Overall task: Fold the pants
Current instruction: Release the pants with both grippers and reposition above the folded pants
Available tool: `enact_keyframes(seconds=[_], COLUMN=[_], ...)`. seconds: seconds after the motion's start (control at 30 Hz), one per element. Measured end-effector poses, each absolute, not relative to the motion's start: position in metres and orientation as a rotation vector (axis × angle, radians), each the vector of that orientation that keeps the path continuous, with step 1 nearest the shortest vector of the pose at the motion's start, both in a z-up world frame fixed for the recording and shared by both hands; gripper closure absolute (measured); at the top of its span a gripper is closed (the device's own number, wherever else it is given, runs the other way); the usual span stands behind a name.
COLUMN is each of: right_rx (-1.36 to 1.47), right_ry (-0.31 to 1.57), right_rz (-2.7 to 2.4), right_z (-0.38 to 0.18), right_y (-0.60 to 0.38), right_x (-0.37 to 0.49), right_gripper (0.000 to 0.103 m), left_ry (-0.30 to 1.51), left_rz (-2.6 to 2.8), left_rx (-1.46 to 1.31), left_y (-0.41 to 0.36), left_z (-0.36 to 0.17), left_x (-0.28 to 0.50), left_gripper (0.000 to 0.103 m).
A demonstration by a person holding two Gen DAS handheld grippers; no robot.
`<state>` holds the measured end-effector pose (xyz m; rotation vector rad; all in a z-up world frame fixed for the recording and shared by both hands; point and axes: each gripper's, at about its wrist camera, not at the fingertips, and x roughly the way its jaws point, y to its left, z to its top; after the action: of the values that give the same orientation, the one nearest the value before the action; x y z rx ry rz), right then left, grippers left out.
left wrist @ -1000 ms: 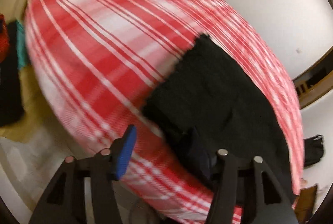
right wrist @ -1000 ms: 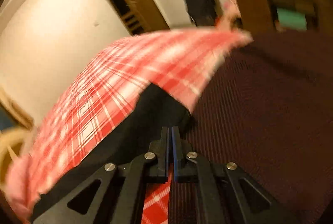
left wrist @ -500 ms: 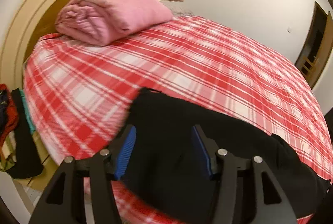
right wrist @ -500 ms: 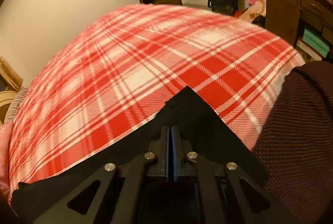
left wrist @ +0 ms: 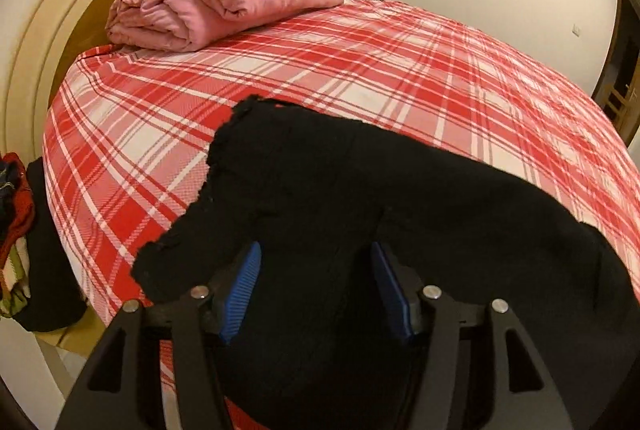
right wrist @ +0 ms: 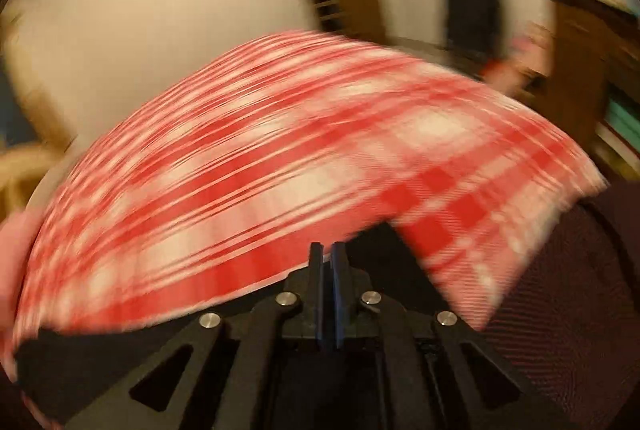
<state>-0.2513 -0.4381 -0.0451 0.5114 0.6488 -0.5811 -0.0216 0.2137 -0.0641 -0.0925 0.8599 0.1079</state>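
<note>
Left gripper (left wrist: 316, 286) – black linkage arms, silver round screws, ribbed blue pads (left wrist: 242, 288). Right gripper (right wrist: 327, 254) – same black frame, silver screws, dark blue pads.

No readable text, label, brand, number or sign in either view. Right wrist view too motion-blurred to tell any lettering.
</note>
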Motion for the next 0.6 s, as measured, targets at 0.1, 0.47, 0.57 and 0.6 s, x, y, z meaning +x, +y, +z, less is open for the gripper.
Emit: enact_keyframes(seconds=[0.1,0.47,0.57,0.6], right_rx=[0.471,0.636,0.528,0.491], right_ry=[0.670,0.776,0.847,0.865], right_rz=[-0.388,0.400,0.543,0.576], right_z=[-0.034,-0.060,-0.071,-0.074], right_y=[-0.404,-0.220,-0.161,-0.143], right_x=[-0.223,-0.032,0.008,0.021], right_gripper=[0.098,0.039,0.039,0.039], left_ry=[0.825,0.762,0.762,0.760], left_rz=[0.148,0.201,0.189,0.188], left_rx=[-0.022,0.144,0.027,0.024], left_y=[0.203,0.197,0.214,0.216], left_z=[-0.067,-0.067,-0.073,-0.074], left_x=[-0.026,-0.036,-0.040,-0.041], left_gripper=[0.037,0.024,0.017,0.014])
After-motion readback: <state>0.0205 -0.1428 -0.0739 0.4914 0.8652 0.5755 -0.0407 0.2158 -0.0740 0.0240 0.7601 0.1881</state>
